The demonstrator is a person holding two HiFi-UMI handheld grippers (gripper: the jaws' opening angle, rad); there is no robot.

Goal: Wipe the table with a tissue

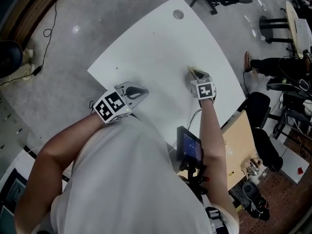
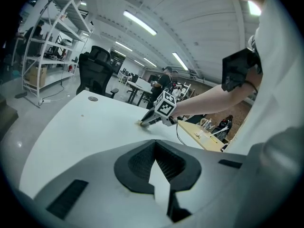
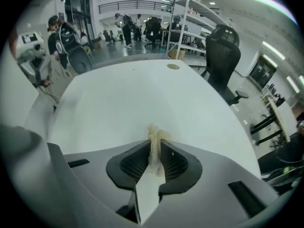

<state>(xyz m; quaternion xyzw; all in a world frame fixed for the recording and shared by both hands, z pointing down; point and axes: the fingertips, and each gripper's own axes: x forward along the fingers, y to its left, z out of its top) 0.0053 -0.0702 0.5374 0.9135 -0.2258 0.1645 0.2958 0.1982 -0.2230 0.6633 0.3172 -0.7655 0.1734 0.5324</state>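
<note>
Centre right, the right gripper [image 1: 192,72] pinches a crumpled beige paper tissue [image 3: 154,134], likely soft, light and best held bunched, on the white curved table [image 1: 156,48], while the left gripper [image 1: 141,92] sits closed, empty.

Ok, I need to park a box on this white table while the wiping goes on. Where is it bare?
The table is bare from the cable hole at its far end back toward the person, and along its left corner. Crowded: the near edge, where the left gripper, the right gripper pinching the tissue, and the person's arms sit.
</note>
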